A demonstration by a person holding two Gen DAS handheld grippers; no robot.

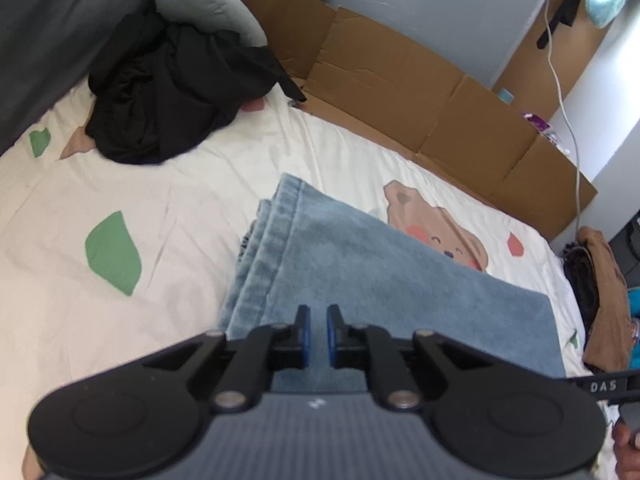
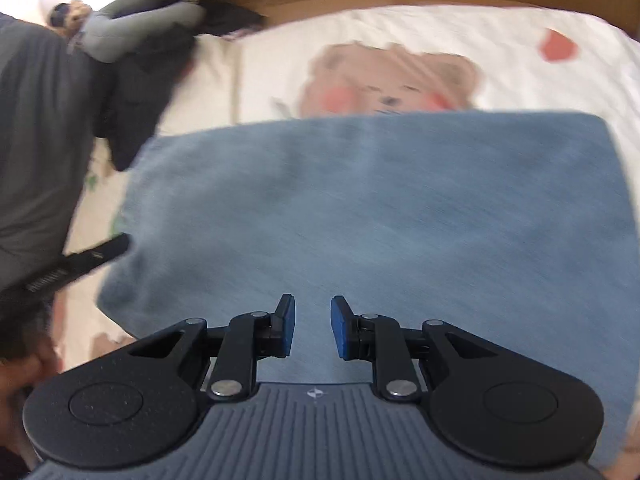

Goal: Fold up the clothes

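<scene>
Jeans of soft blue denim (image 1: pixel 360 256), folded on the bed, could slip open if the nearly shut, empty left gripper (image 1: pixel 318 334) or the part-open, empty right gripper (image 2: pixel 313 326) bumps them.

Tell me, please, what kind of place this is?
Most likely a bedroom. Folded light-blue denim jeans lie on a bed with a white sheet printed with a brown bear and green leaves. A crumpled black garment and a grey pillow sit at its far end.
</scene>
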